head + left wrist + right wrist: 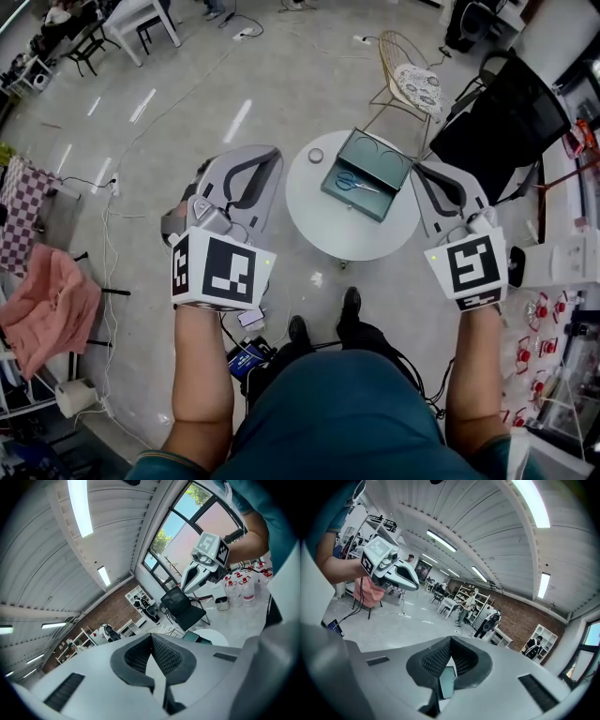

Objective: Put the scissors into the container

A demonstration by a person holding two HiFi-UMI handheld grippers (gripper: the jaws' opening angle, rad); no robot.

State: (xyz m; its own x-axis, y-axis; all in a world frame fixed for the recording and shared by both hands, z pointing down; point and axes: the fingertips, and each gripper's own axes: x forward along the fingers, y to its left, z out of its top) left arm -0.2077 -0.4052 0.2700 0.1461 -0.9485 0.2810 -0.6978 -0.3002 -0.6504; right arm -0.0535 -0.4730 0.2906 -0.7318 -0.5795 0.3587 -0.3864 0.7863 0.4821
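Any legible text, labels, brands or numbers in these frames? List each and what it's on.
No readable text in any view.
Left marker cube and right marker cube: black-and-white square patterns only, no letters or digits.
Bottles on the bench: any print is too small to read.
Container and scissors: no marking visible.

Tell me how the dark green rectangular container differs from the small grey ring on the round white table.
The dark green rectangular container is far larger than the small grey ring. The container has straight sides and corners; the ring is round. The container holds blue-handled scissors; the ring appears empty. Both rest on the round white table, apart from each other.
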